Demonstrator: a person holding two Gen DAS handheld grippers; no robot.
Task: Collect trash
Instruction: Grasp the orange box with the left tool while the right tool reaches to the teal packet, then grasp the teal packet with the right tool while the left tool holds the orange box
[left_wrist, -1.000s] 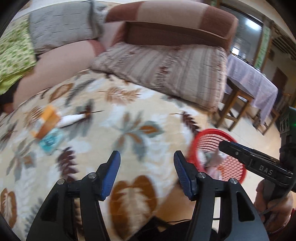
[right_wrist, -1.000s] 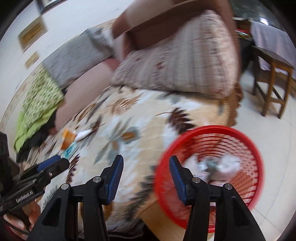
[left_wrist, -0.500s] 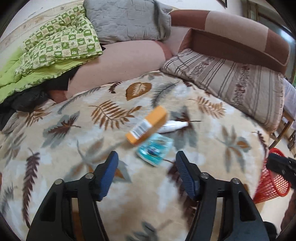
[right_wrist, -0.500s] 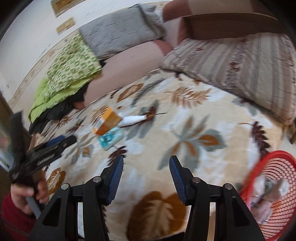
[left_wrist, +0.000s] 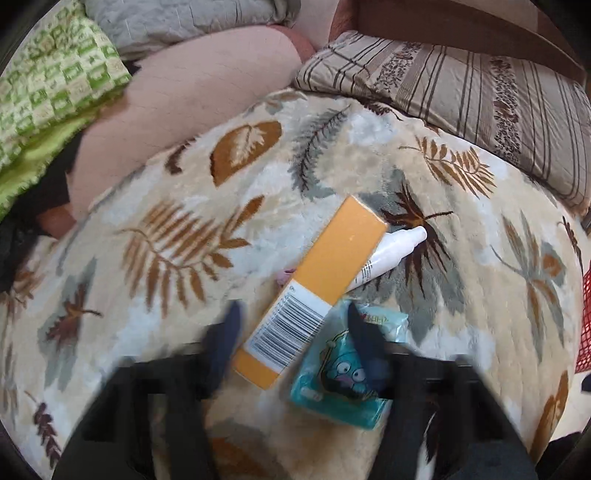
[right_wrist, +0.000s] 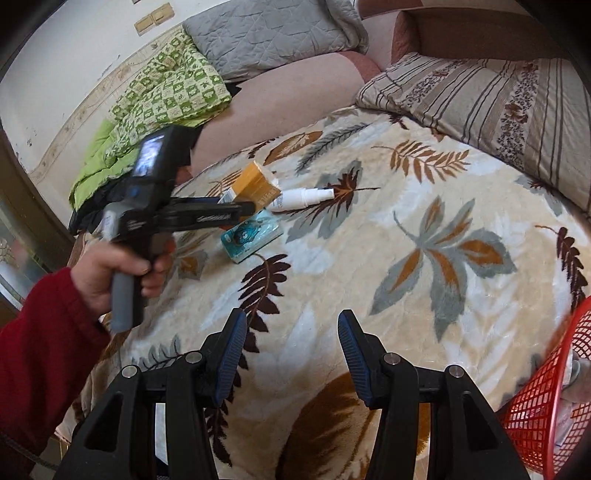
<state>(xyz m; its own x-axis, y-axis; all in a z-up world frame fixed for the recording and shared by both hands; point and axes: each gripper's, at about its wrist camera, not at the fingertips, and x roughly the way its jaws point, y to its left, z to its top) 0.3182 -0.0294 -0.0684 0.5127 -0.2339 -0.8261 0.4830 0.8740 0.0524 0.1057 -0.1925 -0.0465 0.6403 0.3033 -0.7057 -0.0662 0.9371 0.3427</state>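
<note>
The orange carton (left_wrist: 321, 288), lying on the leaf-patterned blanket (left_wrist: 184, 206) beside a teal packet (left_wrist: 343, 365), now sits between the left gripper's (left_wrist: 293, 328) spread jaws after its swing from the red basket (right_wrist: 546, 410); the right gripper (right_wrist: 291, 347) waits parted, empty.

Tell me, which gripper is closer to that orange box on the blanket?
The left gripper: its open fingers sit on either side of the orange box's barcode end. The right gripper hangs open over bare blanket, well short of the box, close to the red basket.
</note>
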